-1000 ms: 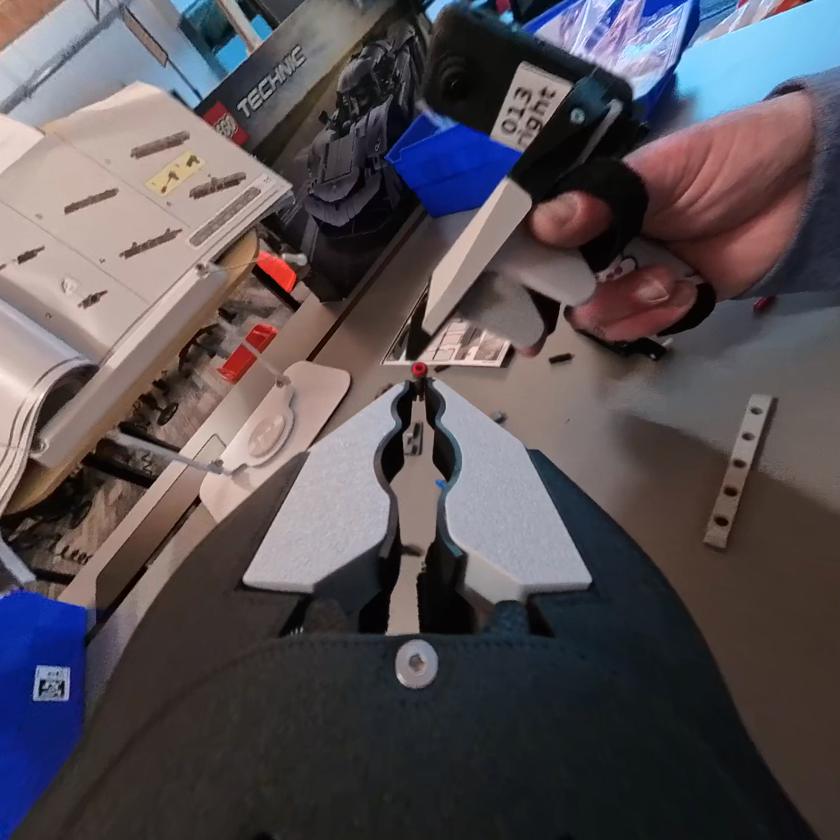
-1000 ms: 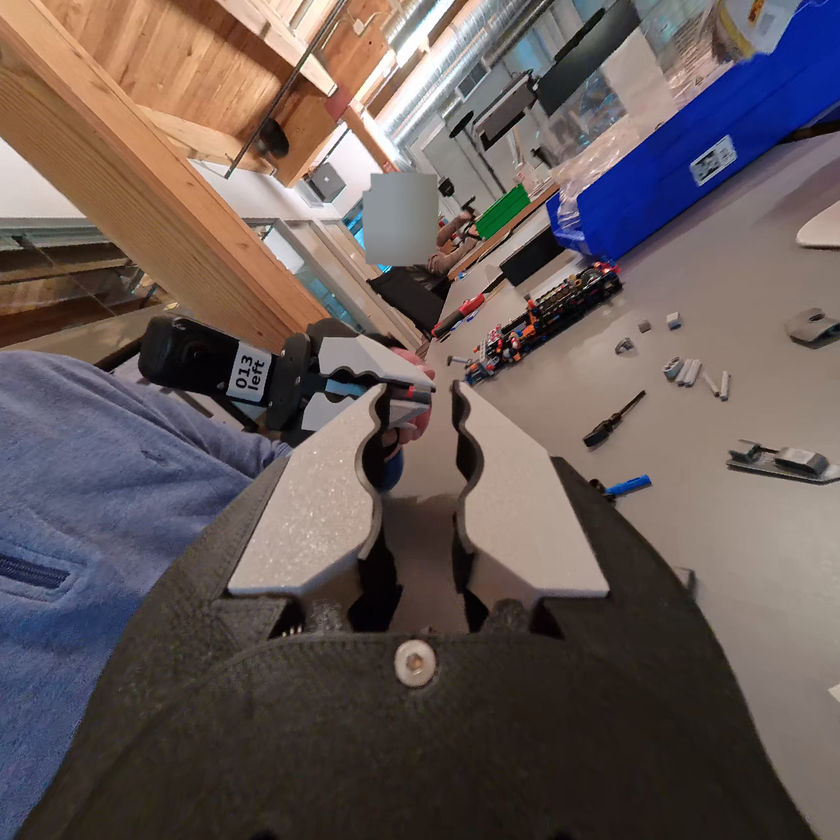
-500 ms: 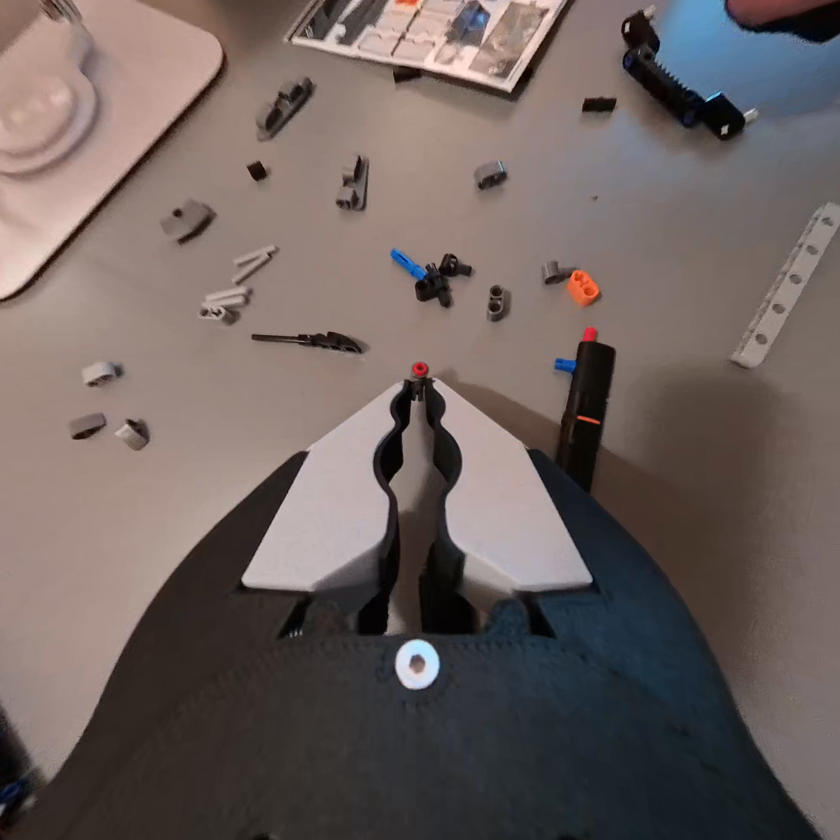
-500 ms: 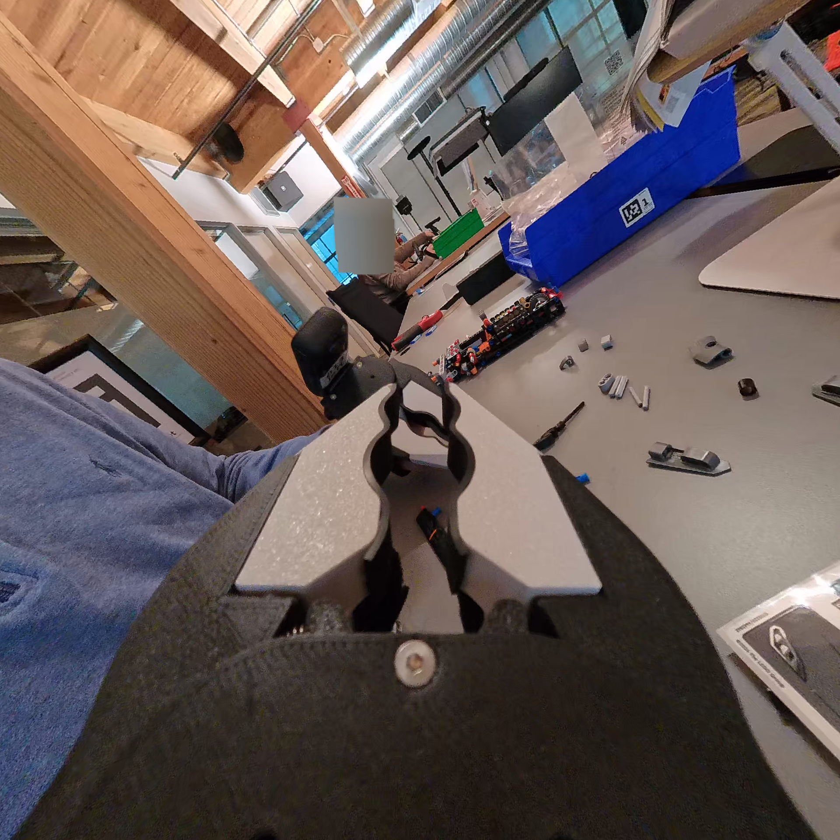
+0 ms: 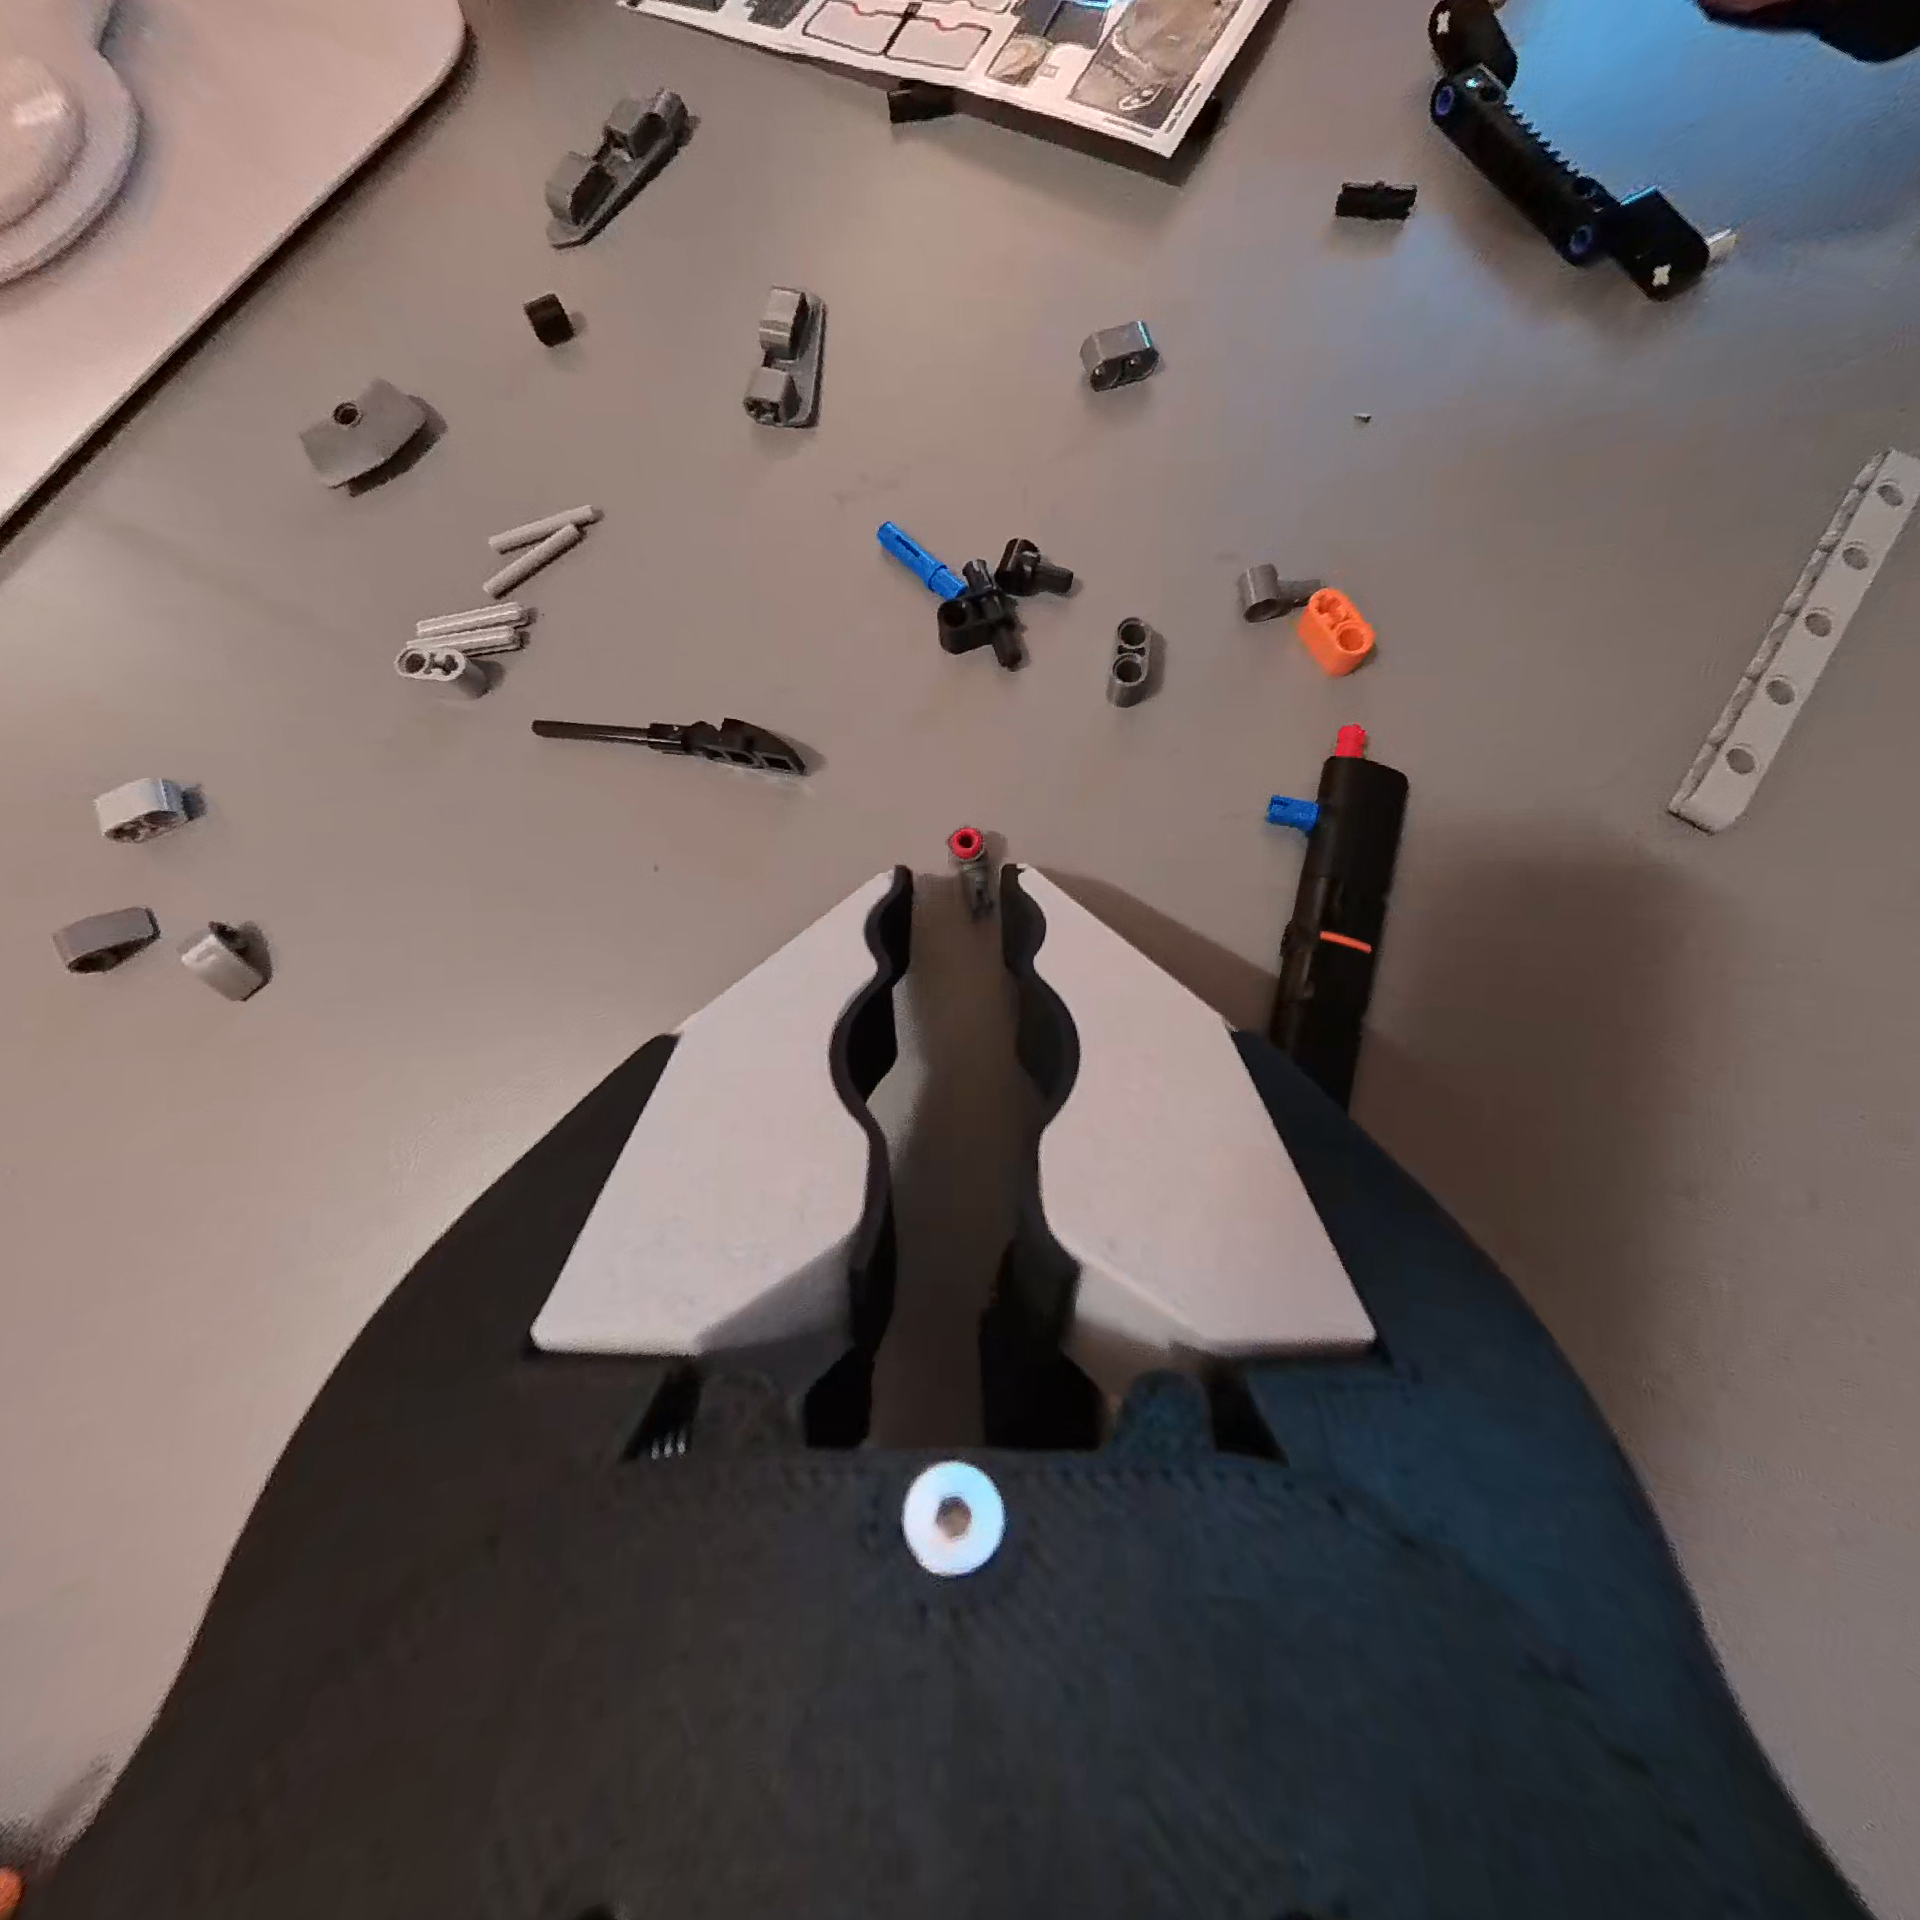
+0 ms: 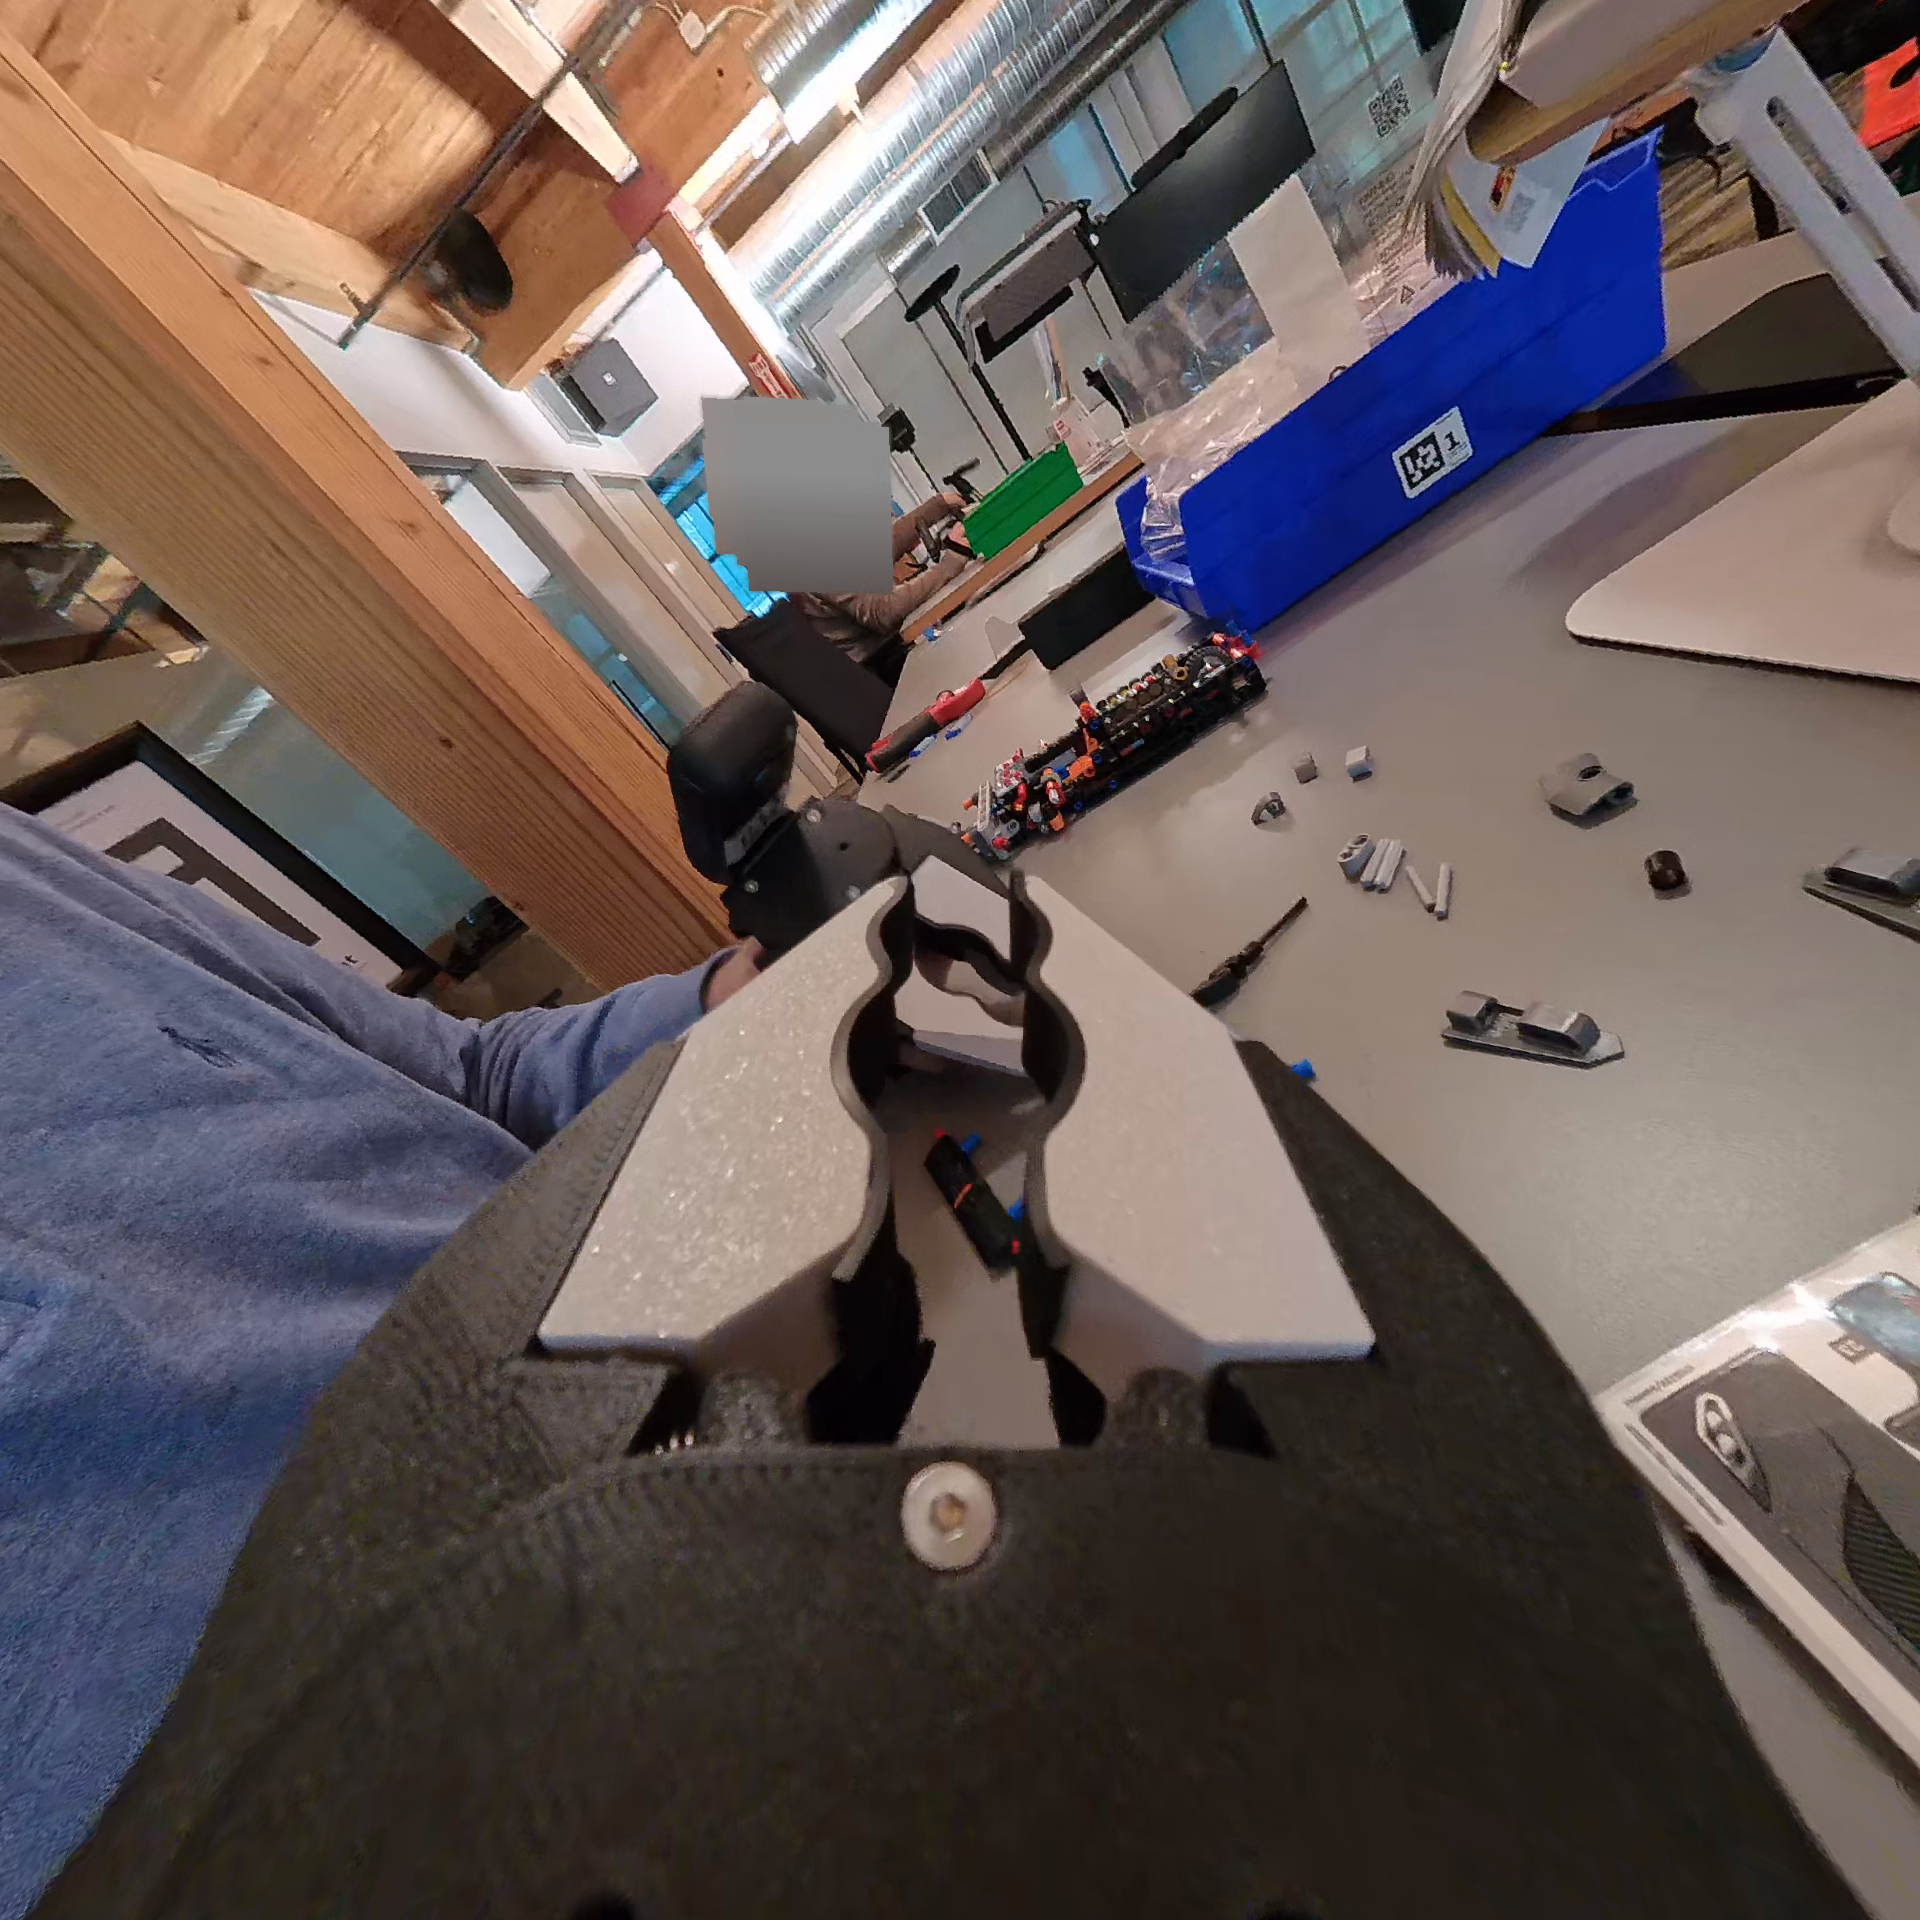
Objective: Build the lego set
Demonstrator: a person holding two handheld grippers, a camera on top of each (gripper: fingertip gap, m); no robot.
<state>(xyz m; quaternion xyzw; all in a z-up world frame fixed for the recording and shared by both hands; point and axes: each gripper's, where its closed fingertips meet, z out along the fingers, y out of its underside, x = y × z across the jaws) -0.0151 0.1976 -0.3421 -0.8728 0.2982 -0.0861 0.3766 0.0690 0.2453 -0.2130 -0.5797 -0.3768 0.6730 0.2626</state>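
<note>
My left gripper [image 5: 956, 881] points down at the grey table and is open a little. A small dark pin with a red tip [image 5: 967, 860] sits between its fingertips, touching neither finger as far as I can tell. A black cylinder with a red tip and a blue pin [image 5: 1340, 904] lies just to the right. My right gripper [image 6: 961, 883] is open and empty and hangs above the table. Through its gap I see the left gripper [image 6: 800, 852] and the black cylinder [image 6: 971, 1195].
Loose parts lie ahead: blue pin with black connectors [image 5: 966, 592], orange connector [image 5: 1338, 631], grey beam [image 5: 1797, 644], black axle piece [image 5: 675, 740], black rack assembly [image 5: 1558, 166], booklet [image 5: 987, 42]. A built chassis [image 6: 1122, 738] and blue bin [image 6: 1403, 468] stand farther off. The gap from one gripper's tips to the other's is roughly 15 centimeters.
My left gripper tilted down from facing the right gripper to the table and opened, loosening the red-tipped pin. My right gripper's fingers came closer together.
</note>
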